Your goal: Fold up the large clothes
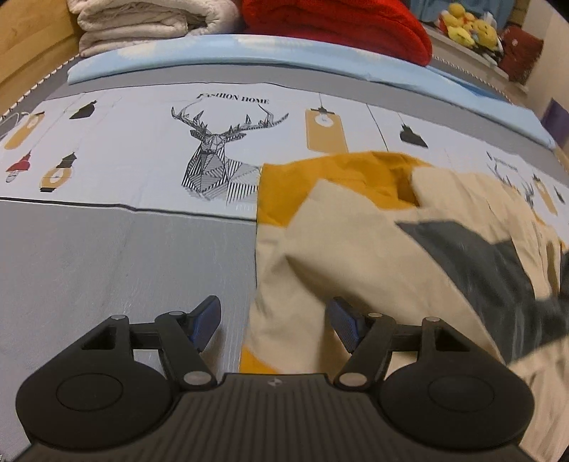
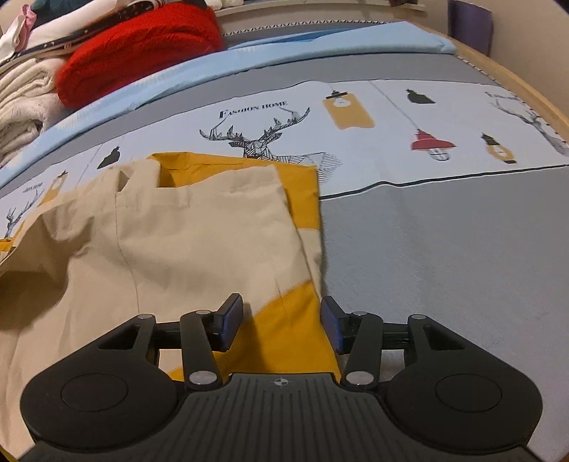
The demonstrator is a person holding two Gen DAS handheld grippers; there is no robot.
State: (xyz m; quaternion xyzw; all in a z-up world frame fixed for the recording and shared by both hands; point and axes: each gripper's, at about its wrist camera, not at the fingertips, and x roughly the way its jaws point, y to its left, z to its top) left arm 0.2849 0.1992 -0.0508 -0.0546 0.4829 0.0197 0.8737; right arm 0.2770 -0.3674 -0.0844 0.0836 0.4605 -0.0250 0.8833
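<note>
A large cream, mustard and dark grey garment (image 1: 373,241) lies partly folded on the bed. In the left wrist view my left gripper (image 1: 274,325) is open and empty, low over the garment's left edge, with the edge between its fingers. In the right wrist view the same garment (image 2: 170,234) fills the left half. My right gripper (image 2: 281,325) is open and empty over the garment's right edge, where a mustard panel lies between its fingers.
The bed cover (image 1: 106,256) is grey with a pale band printed with a deer and lamps. A blue pillow (image 1: 249,57), a red blanket (image 1: 338,25) and folded white blankets (image 1: 142,25) lie at the far side. Plush toys (image 1: 466,25) sit beyond.
</note>
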